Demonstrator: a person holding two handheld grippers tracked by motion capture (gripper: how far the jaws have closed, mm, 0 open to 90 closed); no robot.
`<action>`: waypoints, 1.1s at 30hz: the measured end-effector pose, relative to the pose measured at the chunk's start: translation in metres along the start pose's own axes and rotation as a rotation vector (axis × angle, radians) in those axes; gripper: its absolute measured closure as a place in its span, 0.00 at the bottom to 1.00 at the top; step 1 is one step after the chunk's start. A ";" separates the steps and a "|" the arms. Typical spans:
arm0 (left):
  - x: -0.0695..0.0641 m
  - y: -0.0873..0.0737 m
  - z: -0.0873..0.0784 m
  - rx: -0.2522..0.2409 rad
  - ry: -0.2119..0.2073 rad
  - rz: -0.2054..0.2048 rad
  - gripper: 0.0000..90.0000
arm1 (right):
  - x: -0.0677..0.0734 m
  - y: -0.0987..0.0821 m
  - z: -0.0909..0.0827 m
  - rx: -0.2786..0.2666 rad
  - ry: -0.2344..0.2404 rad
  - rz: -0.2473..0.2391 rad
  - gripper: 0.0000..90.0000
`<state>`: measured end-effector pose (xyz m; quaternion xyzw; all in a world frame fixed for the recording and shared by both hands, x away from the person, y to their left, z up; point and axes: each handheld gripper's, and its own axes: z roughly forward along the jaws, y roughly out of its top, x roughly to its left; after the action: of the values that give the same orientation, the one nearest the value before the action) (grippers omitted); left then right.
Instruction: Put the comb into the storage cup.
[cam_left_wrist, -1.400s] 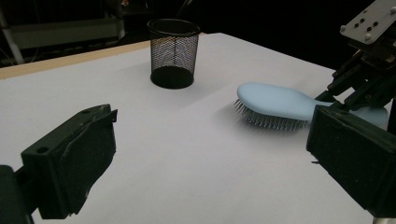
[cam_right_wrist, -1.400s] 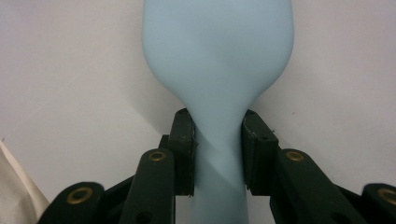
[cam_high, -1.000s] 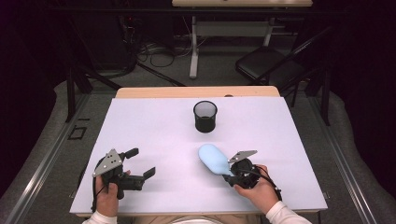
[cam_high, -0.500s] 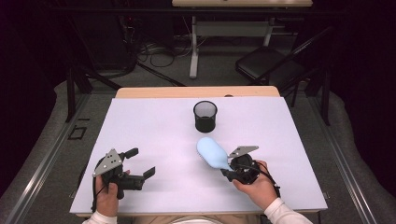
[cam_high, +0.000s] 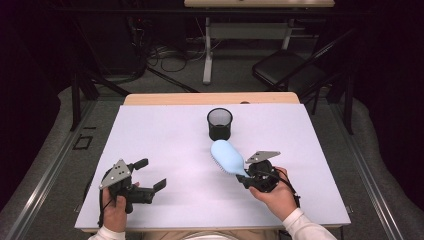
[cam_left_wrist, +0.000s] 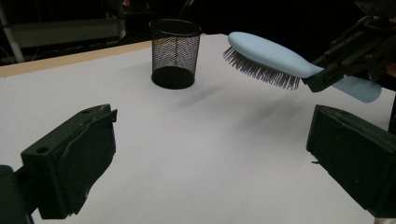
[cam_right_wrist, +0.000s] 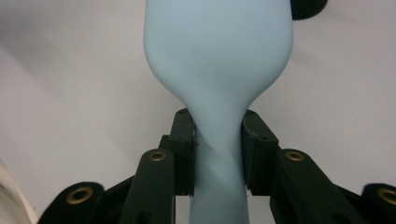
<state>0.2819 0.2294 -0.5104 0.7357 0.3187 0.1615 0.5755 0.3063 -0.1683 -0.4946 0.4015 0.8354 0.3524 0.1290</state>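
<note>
On my left, the left gripper (cam_high: 150, 176) sits low over the near left part of the white table (cam_high: 165, 145), gripped by the left hand (cam_high: 116, 210), and I see its jaws spread wide with nothing between them; in the left gripper view the two black jaws stand far apart over bare white surface. Moving toward the middle, a black mesh pen cup (cam_high: 219, 123) stands upright on the far half of the table, just past centre, and it looks empty from what I can see of its opening. Just in front of it and slightly right, the light blue hairbrush (cam_high: 227, 157) hangs in the air above the table, head pointing toward the cup, bristles facing down, as the left gripper view shows with the shadow underneath. Its head is near the cup but clear of it. Further right, the right gripper (cam_high: 248, 176) has its jaws clamped on the hairbrush's narrow handle; in the right gripper view I see both pads pressed against the neck on either side. The right hand (cam_high: 276, 196) carries that gripper over the near right part of the table, its cable trailing back by the wrist.
</note>
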 end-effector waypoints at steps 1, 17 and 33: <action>0.000 0.000 0.000 0.003 -0.002 0.000 0.01 | 0.000 0.001 -0.001 -0.006 -0.001 0.001 0.77; 0.001 0.000 0.000 0.009 0.000 -0.005 0.01 | -0.003 0.017 -0.004 -0.078 -0.005 0.004 0.77; 0.001 0.000 0.002 0.012 -0.004 -0.005 0.01 | -0.004 0.031 -0.002 -0.136 -0.008 0.012 0.77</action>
<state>0.2831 0.2286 -0.5114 0.7385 0.3203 0.1566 0.5722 0.3262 -0.1590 -0.4717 0.3983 0.8066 0.4075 0.1569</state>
